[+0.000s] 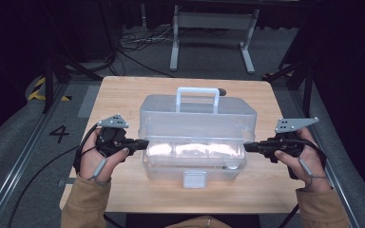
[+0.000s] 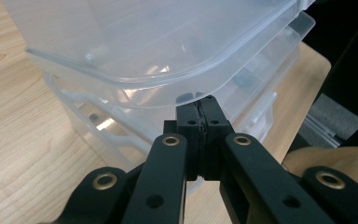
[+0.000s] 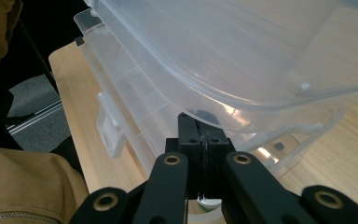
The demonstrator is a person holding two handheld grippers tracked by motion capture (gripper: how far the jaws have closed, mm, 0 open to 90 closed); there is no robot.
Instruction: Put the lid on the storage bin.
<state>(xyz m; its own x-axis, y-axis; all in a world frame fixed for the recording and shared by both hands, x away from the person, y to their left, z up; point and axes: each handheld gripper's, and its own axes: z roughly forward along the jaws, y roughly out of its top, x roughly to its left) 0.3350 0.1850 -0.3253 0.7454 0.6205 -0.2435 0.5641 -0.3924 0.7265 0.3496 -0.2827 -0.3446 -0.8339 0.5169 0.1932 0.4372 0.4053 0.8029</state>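
Clear plastic storage box [image 1: 197, 137], tiered, w/ white carry handle [image 1: 197, 93] on top and a front latch [image 1: 194, 179]; sits mid worktop [image 1: 119, 95], light wood. Upper tier/lid is raised and tilted back, lower tray showing pale contents, too blurred to ID. No brand or label legible on box. Floor left of worktop carries a painted "4" [image 1: 59, 133] and yellow/black hazard tape [image 1: 39, 89].

My left hand-held gripper [image 1: 145, 144]: jaws closed together, tips at the box's left end under the raised tier's rim; can't tell if anything is pinched.

My right hand-held gripper [image 1: 246, 147]: jaws closed likewise, tips at the right end, same position.
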